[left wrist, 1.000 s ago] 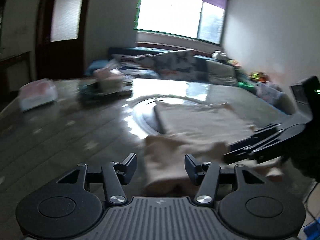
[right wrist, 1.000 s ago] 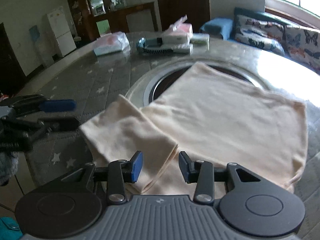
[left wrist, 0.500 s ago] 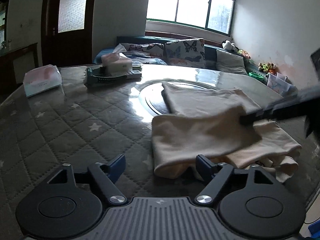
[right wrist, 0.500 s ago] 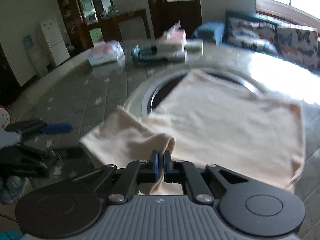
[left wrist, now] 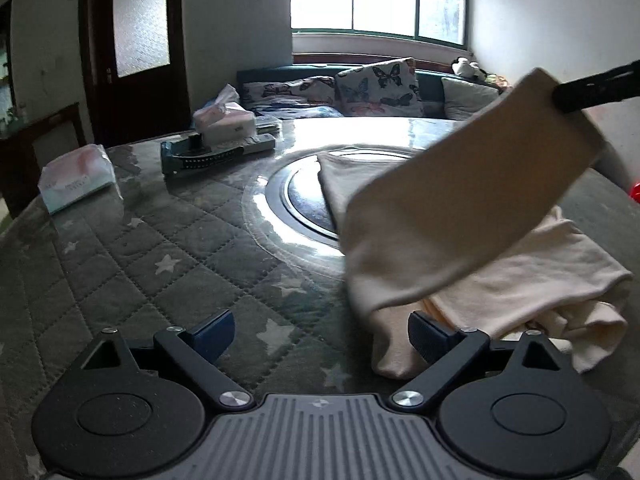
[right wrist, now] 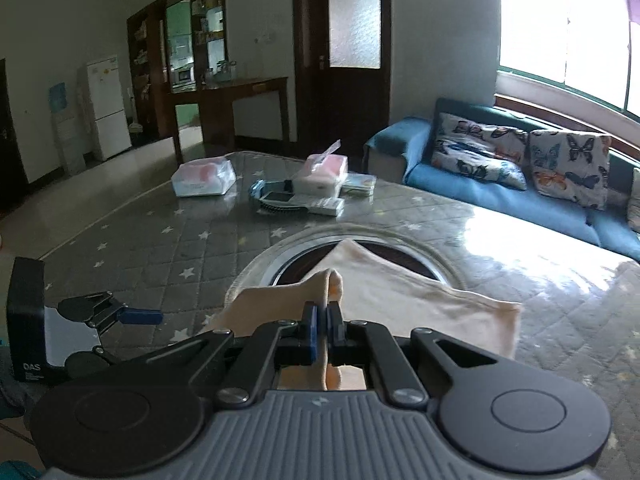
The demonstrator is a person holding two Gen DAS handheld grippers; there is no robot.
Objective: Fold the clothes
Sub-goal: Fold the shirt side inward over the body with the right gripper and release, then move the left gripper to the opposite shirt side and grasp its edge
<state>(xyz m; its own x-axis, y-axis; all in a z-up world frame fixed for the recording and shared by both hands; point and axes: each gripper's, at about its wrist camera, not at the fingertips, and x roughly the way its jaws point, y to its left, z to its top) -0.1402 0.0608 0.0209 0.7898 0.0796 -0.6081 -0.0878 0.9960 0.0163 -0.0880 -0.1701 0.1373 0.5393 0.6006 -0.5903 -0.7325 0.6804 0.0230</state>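
Cream garment [left wrist: 520, 264] lies on the quilted tabletop [left wrist: 168, 240], partly over its glass inset. Right claw [right wrist: 322, 322], open one second ago, is now clamped on the sleeve [left wrist: 460, 200] and has raised it off the cloth; the fold-over is judged under way. Left claw [left wrist: 320, 332] has spread wider and holds nothing, with one finger beside the garment's near edge. Farther back, a tray [left wrist: 212, 152] carries a tissue box [left wrist: 226, 118]; a tissue pack [left wrist: 76, 178] lies beside it.
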